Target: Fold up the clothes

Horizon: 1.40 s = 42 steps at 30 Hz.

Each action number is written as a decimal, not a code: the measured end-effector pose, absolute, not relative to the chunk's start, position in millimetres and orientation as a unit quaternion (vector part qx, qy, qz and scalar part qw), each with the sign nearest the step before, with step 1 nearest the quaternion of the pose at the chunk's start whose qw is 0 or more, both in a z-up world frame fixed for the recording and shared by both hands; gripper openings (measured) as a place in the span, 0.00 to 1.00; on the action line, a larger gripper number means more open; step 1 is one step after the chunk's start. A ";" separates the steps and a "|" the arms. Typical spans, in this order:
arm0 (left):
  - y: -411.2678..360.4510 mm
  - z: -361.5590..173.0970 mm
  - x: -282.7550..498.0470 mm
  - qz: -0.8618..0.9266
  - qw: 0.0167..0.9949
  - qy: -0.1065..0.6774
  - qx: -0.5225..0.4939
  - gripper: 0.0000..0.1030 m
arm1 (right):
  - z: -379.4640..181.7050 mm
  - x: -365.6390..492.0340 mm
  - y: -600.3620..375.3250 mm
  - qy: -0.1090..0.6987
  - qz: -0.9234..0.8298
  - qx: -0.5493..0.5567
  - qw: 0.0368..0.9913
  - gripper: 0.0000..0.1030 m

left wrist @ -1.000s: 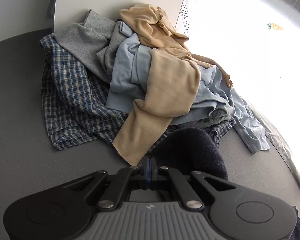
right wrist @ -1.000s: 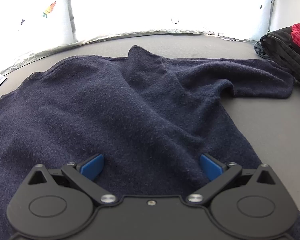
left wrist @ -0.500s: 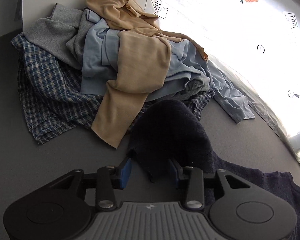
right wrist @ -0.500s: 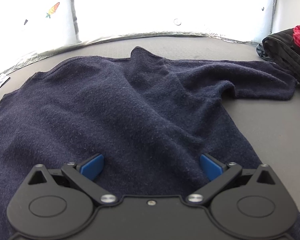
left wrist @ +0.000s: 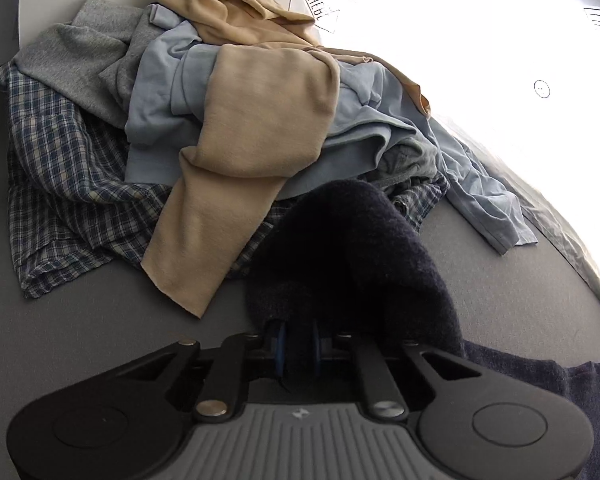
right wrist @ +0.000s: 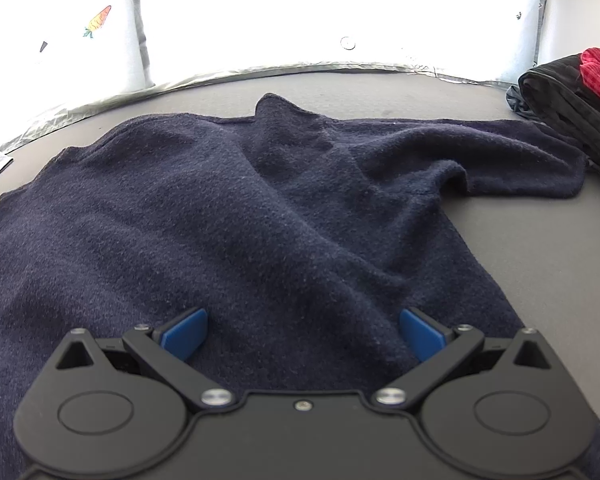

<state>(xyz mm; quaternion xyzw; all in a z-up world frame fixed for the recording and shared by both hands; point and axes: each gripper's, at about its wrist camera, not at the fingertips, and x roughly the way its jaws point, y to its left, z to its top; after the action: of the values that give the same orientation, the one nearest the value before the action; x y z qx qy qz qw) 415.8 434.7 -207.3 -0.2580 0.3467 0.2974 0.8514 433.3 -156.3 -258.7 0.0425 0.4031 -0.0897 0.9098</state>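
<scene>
A navy sweater (right wrist: 260,216) lies spread on the grey table, one sleeve (right wrist: 520,152) stretched to the right. My right gripper (right wrist: 302,330) is open, its blue pads wide apart just over the sweater's near part. In the left wrist view my left gripper (left wrist: 298,346) is shut on a bunched fold of the navy sweater (left wrist: 352,256), which rises in a hump in front of the fingers.
A pile of unfolded clothes sits beyond the left gripper: tan garment (left wrist: 260,128), light blue shirt (left wrist: 164,92), grey top (left wrist: 80,56), plaid shirt (left wrist: 60,184). A black and red folded stack (right wrist: 572,92) lies at the far right. Bright white sheeting borders the table.
My left gripper opened half a second ago and has now shut again on the navy fold. The right gripper has stayed open and nearly still.
</scene>
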 end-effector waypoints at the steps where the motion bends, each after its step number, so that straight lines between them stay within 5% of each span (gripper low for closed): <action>1: 433.7 -201.2 412.3 0.301 0.854 0.341 -0.252 0.12 | -258.9 433.6 -156.6 0.403 -0.089 0.042 0.910 1.00; 11: 444.6 -87.0 340.3 0.395 0.865 0.250 -0.182 0.11 | -260.7 432.6 -157.1 0.401 -0.086 0.043 0.911 1.00; 17: 480.7 -86.4 321.2 0.494 0.808 0.264 -0.184 0.08 | -258.9 432.7 -159.3 0.408 -0.076 0.043 0.909 1.00; 21: 457.3 -88.0 312.7 0.417 0.836 0.259 -0.244 0.18 | -251.9 431.8 -163.4 0.432 -0.050 0.036 0.900 1.00; 33: 223.8 -174.0 306.9 0.075 0.856 0.471 -0.200 0.57 | -210.9 346.0 -228.0 0.409 -0.077 -0.048 0.908 0.99; 42: 157.9 -210.3 272.5 0.019 0.826 0.523 -0.212 0.60 | -224.8 309.1 -285.0 0.469 -0.043 0.057 0.880 0.62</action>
<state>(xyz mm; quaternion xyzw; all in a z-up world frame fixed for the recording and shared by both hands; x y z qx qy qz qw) 272.5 157.9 -210.3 -0.2119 0.5225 0.0189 0.8256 309.1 -285.0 -224.8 0.0571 0.4686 -0.0429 0.8805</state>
